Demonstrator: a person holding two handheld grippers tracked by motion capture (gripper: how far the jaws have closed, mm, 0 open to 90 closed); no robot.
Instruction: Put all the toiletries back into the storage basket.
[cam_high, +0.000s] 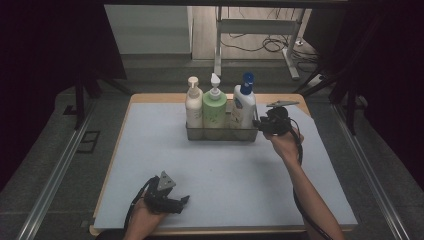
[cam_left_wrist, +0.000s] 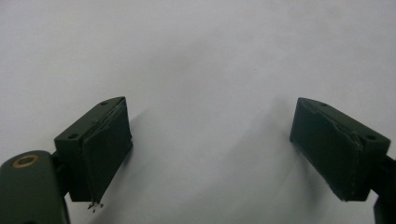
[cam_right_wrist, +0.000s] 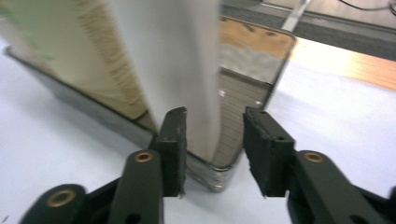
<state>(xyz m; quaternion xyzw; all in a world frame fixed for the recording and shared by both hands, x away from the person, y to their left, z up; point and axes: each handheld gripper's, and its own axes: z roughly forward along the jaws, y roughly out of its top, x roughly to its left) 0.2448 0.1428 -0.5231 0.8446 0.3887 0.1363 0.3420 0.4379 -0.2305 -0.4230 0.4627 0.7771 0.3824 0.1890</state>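
A metal wire basket (cam_high: 220, 134) stands at the back middle of the pale blue mat (cam_high: 225, 170). It holds a cream pump bottle (cam_high: 193, 107), a green pump bottle (cam_high: 214, 110) and a white bottle with a blue cap (cam_high: 244, 105), all upright. My right gripper (cam_high: 260, 125) is at the basket's right end, level with the white bottle's lower part. In the right gripper view its jaws (cam_right_wrist: 215, 119) stand apart, with the white bottle's (cam_right_wrist: 177, 60) edge and the basket's corner (cam_right_wrist: 219, 179) in the gap and room left beside the right jaw. My left gripper (cam_high: 184, 200) rests near the front left, open (cam_left_wrist: 212, 116) over bare mat.
The mat lies on a wooden table (cam_high: 150, 98) whose edge shows at the back. Metal rails (cam_high: 55, 175) run along both sides. A table frame and cables (cam_high: 265, 45) stand on the floor beyond. The mat's middle and right front are bare.
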